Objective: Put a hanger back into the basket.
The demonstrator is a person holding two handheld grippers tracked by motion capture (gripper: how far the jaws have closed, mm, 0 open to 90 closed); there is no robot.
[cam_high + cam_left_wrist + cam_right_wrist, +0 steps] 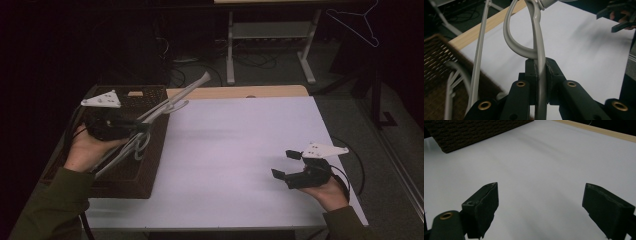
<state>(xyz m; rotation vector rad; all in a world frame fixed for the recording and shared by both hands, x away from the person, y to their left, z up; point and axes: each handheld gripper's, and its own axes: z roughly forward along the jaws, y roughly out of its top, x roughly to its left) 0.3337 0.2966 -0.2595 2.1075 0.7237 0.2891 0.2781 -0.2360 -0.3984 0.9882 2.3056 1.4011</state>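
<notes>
— White tabletop (pixel 240 150), wicker basket (pixel 150 100) at its left edge. Left gripper (pixel 142 125) pinches a grey hanger (pixel 172 102) above the basket.

— Other hangers (pixel 451 82) (tangled below) might snag. Right gripper (pixel 287 165) gapes empty near the right edge.

table: white top (pixel 235 150) | floor: cables (pixel 250 60) | far right: white hanger (pixel 357 25)

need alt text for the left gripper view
The left tongs are shut on a grey plastic hanger, whose curved hook loops up from the jaws. Below lie a white table and a brown wicker basket at left.
</notes>
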